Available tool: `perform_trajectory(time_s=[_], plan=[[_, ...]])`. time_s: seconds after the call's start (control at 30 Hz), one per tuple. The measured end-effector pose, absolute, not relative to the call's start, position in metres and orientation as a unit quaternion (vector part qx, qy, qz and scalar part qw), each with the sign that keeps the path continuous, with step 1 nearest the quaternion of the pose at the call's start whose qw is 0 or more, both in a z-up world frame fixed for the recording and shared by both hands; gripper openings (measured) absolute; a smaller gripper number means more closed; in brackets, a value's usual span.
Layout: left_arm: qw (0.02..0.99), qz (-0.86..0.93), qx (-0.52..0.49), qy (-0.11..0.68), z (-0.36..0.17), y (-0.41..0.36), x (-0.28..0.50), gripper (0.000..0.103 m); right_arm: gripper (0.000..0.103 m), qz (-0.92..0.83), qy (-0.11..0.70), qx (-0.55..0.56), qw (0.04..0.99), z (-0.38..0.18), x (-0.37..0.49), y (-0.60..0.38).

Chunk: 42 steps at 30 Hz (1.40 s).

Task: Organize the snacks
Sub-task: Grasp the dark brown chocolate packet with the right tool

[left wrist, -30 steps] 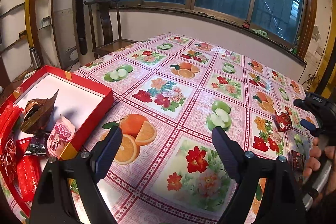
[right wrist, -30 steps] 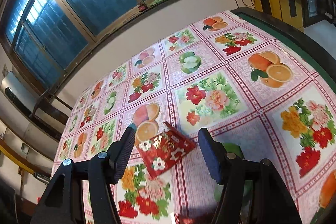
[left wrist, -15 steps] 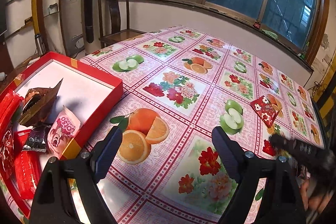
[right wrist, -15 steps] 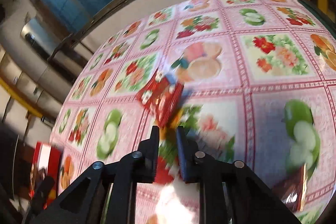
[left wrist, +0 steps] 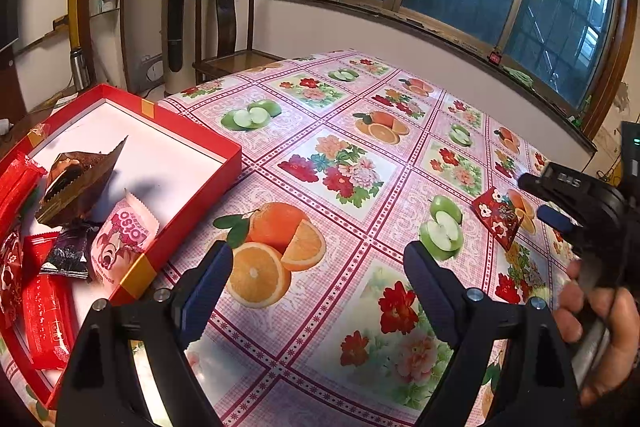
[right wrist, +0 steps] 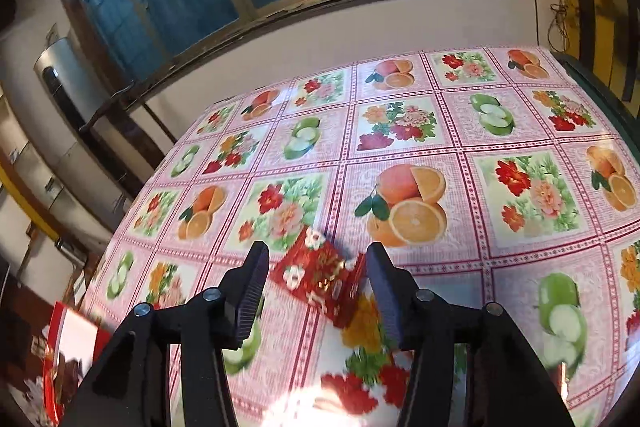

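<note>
Snack packet (right wrist: 320,277), red with white flowers and gold print, lies on the fruit-and-flower tablecloth (right wrist: 400,155) between the fingers of the right gripper (right wrist: 316,287). The right wrist view shows this closely: the jaws have just been opening again, the left pad stands clear of the packet, and the packet's right edge sits at the right pad, though contact cannot be told through the blur. The left wrist view shows the same packet (left wrist: 498,217) from the side, flat on the cloth under the right gripper's (left wrist: 554,217) dark tip, with a person's hand (left wrist: 600,327) on its handle. Only that view shows clearly the red box (left wrist: 188,207) to the left of the left gripper (left wrist: 318,285), holding wrapped snacks (left wrist: 124,239). The left gripper's jaws are spread wide above the cloth, with nothing between them.
</note>
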<state>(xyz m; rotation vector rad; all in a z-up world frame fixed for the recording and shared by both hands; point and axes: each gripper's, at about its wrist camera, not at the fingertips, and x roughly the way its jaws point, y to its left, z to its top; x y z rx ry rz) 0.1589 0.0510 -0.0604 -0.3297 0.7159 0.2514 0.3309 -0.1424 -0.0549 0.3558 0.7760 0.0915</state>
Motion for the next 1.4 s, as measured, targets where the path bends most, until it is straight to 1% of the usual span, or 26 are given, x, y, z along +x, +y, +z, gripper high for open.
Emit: perform_trajectory(time_s=[0.13, 0.2, 0.23, 0.3, 0.33, 0.37, 0.43, 0.53, 0.67, 0.73, 0.77, 0.8, 0.87, 0.9, 0.97, 1.03, 1.13, 1.2, 1.27, 1.4], plan=[[0.917, 0.103, -0.152, 0.353, -0.061, 0.042, 0.159, 0.087, 0.054, 0.009, 0.413, 0.182, 0.892, -0.085, 0.374, -0.136], [0.917, 0.099, -0.143, 0.358, -0.061, 0.038, 0.16, 0.087, 0.05, 0.006, 0.409, 0.187, 0.893, -0.09, 0.38, -0.136], [0.917, 0.097, -0.143, 0.359, -0.062, 0.037, 0.16, 0.087, 0.047, 0.006, 0.408, 0.18, 0.895, -0.09, 0.382, -0.132], [0.915, 0.101, -0.148, 0.36, -0.062, 0.04, 0.161, 0.087, 0.038, 0.015, 0.412, 0.157, 0.898, -0.089, 0.379, -0.122], [0.914, 0.104, -0.152, 0.362, -0.063, 0.042, 0.161, 0.087, 0.03, 0.025, 0.415, 0.146, 0.897, -0.089, 0.377, -0.117], [0.912, 0.106, -0.156, 0.363, -0.064, 0.044, 0.162, 0.087, 0.026, 0.039, 0.421, 0.131, 0.897, -0.088, 0.371, -0.112], [0.909, 0.112, -0.164, 0.367, -0.065, 0.049, 0.164, 0.087, 0.024, 0.059, 0.427, 0.105, 0.896, -0.088, 0.357, -0.105], [0.905, 0.123, -0.177, 0.367, -0.066, 0.06, 0.165, 0.087, 0.023, 0.11, 0.446, 0.075, 0.885, -0.087, 0.324, -0.091], [0.901, 0.137, -0.197, 0.361, -0.067, 0.072, 0.164, 0.087, 0.023, 0.198, 0.497, 0.088, 0.84, -0.084, 0.258, -0.085], [0.903, 0.136, -0.194, 0.359, -0.066, 0.07, 0.163, 0.087, 0.023, 0.2, 0.474, 0.096, 0.852, -0.073, 0.227, -0.1], [0.904, 0.135, -0.189, 0.358, -0.065, 0.068, 0.163, 0.087, 0.026, 0.194, 0.451, 0.097, 0.866, -0.064, 0.213, -0.111], [0.907, 0.133, -0.182, 0.357, -0.064, 0.065, 0.162, 0.087, 0.032, 0.181, 0.428, 0.096, 0.88, -0.055, 0.201, -0.127], [0.912, 0.129, -0.165, 0.354, -0.062, 0.058, 0.162, 0.087, 0.075, 0.112, 0.384, 0.087, 0.912, -0.042, 0.186, -0.161], [0.914, 0.127, -0.155, 0.352, -0.061, 0.055, 0.161, 0.087, 0.078, 0.076, 0.373, 0.094, 0.92, -0.04, 0.185, -0.178], [0.917, 0.124, -0.142, 0.351, -0.06, 0.05, 0.16, 0.087, 0.077, 0.011, 0.363, 0.134, 0.922, -0.044, 0.188, -0.212], [0.918, 0.122, -0.135, 0.352, -0.06, 0.047, 0.161, 0.087, 0.077, -0.014, 0.35, 0.195, 0.916, -0.054, 0.195, -0.241], [0.919, 0.117, -0.125, 0.356, -0.061, 0.043, 0.162, 0.087, 0.074, -0.028, 0.371, 0.247, 0.895, -0.078, 0.213, -0.26], [0.92, 0.114, -0.117, 0.356, -0.061, 0.039, 0.163, 0.087, 0.071, -0.018, 0.372, 0.267, 0.889, -0.091, 0.221, -0.265], [0.921, 0.114, -0.112, 0.355, -0.061, 0.037, 0.163, 0.087, 0.071, -0.002, 0.369, 0.28, 0.886, -0.098, 0.228, -0.264], [0.922, 0.114, -0.108, 0.353, -0.061, 0.035, 0.163, 0.087, 0.071, 0.029, 0.381, 0.261, 0.887, -0.098, 0.232, -0.252]])
